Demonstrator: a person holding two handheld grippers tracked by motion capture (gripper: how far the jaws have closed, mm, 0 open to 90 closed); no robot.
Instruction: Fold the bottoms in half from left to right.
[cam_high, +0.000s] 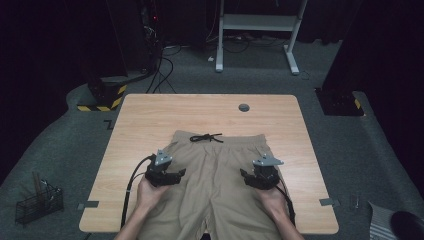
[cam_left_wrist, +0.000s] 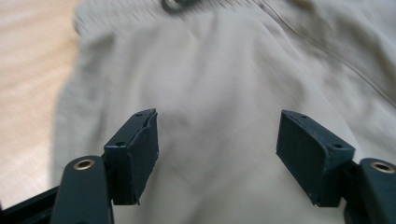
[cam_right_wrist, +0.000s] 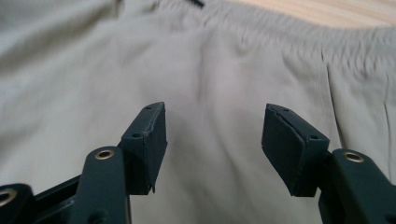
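Observation:
A pair of beige shorts lies flat on the wooden table, waistband at the far side with a black drawstring. My left gripper hovers over the shorts' left half, jaws wide apart with only bare cloth beneath them. Over the right half, near the side seam, my right gripper stands open too, and the elastic waistband runs across the top of the right gripper view. Neither pair of pads touches the fabric.
A round grey grommet sits in the table near its far edge. A black wire basket stands on the floor at the left. Tape tabs mark the table's front corners. A white desk frame stands far behind.

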